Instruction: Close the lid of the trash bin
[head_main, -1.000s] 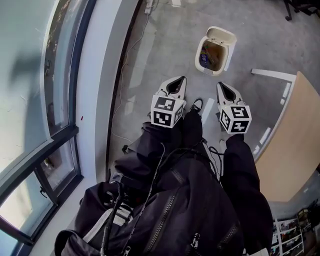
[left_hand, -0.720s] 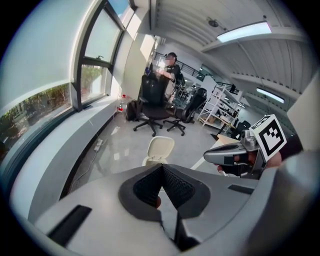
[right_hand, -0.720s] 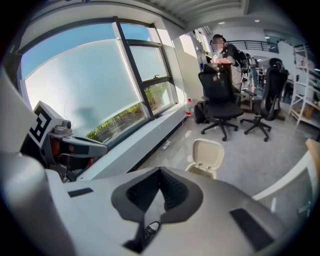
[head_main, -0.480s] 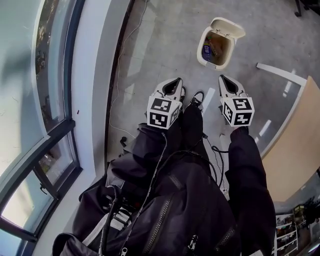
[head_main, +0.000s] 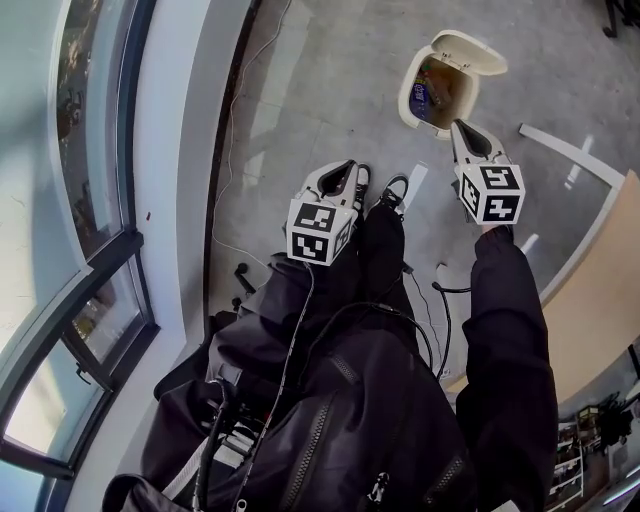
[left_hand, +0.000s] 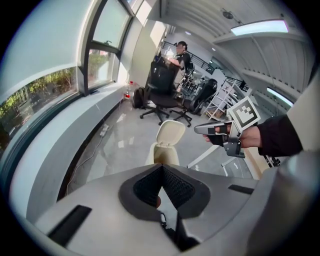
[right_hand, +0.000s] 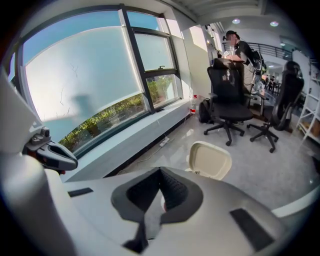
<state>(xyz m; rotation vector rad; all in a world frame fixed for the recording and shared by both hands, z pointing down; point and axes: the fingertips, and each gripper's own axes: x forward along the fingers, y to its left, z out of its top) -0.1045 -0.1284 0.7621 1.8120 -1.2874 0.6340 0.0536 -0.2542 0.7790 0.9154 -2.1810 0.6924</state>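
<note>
A small cream trash bin (head_main: 408, 88) stands on the grey floor with its lid (head_main: 472, 52) swung up and back, and rubbish shows inside. My right gripper (head_main: 458, 125) is shut and empty, its tip just short of the bin's near rim in the head view. Further back and to the left, my left gripper (head_main: 350, 165) is also shut and holds nothing. In the left gripper view the bin (left_hand: 162, 154) and raised lid (left_hand: 171, 133) lie straight ahead of the left gripper (left_hand: 161, 167), with the right gripper (left_hand: 200, 130) to the right. Beyond the right gripper (right_hand: 160, 170), the right gripper view shows the lid (right_hand: 210, 160).
A long window and grey sill (head_main: 165, 200) run along the left, with a cable (head_main: 232, 150) on the floor beside them. A wooden table (head_main: 600, 290) and a white bar (head_main: 560, 145) stand at the right. Black office chairs (right_hand: 227, 95) and a person are beyond the bin.
Both grippers have come down. The right gripper has moved forward and right to the bin's near rim, while the left gripper trails behind. The bin lid stays up.
</note>
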